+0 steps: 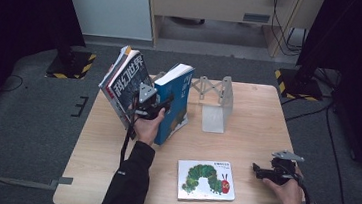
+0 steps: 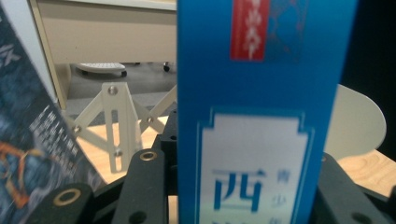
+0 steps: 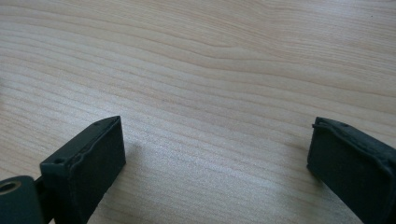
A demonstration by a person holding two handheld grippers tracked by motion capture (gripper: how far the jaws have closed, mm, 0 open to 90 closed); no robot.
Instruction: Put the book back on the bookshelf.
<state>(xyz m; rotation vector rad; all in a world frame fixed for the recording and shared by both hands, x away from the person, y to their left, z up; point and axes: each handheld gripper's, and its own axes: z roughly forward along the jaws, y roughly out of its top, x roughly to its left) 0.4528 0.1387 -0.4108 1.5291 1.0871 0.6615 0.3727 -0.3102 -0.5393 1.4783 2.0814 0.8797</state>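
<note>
Three books are counted on the wooden table [image 1: 251, 139]: a blue book [image 1: 175, 101] held upright, a dark-covered book [image 1: 125, 84] leaning tilted just to its left, and a picture book [image 1: 206, 180] with a green caterpillar lying flat near the front edge. One pale metal bookend rack [image 1: 216, 103] with a scissor-type lattice is seen standing just right of the blue book. Two grippers are counted. The left gripper [image 1: 161, 107] is clamped on the blue book, whose spine [image 2: 259, 116] is seen between the two black jaws in the left gripper view, both jaws pressed against its sides; the book is thus held toward the rear left of the table, between the dark-covered book and the rack. The right gripper [image 1: 258, 171] is rested low near the table's front right corner, well apart from the picture book, with its jaws spread wide and nothing between them but bare wood [image 3: 210, 70]. The lower part of the blue book's spine is cut off at the frame edge in the left gripper view, and its lettering is blurred there. The foot of the dark-covered book is hidden behind the left hand [image 1: 147, 126] and gripper, so whether it is touched by the blue book cannot be told.
</note>
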